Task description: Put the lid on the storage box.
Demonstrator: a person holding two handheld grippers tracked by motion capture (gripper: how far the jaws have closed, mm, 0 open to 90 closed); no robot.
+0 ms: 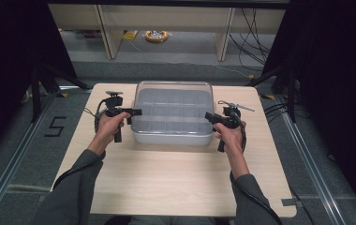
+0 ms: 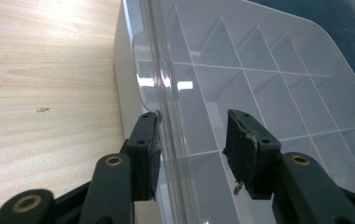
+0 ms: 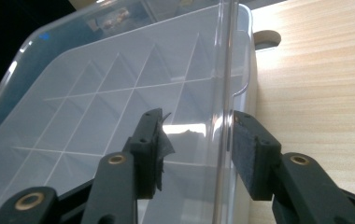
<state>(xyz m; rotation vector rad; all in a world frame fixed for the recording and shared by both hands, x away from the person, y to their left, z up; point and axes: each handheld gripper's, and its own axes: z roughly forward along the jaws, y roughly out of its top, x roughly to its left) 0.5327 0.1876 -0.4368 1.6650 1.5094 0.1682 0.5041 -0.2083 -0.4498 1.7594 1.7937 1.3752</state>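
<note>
Box: clear lidded compartment box (image 1: 173, 112) sat mid-table (image 1: 176, 187), far half.
L gripper (image 1: 136, 112): at box's left edge, jaws parted astride lid rim (image 2: 159, 93), not clamping.
R gripper (image 1: 207, 116): at box's right edge, same, slack round the rim.
Risk: lifting w/ loose jaws, lid could slip, box tilt or drop.
</note>
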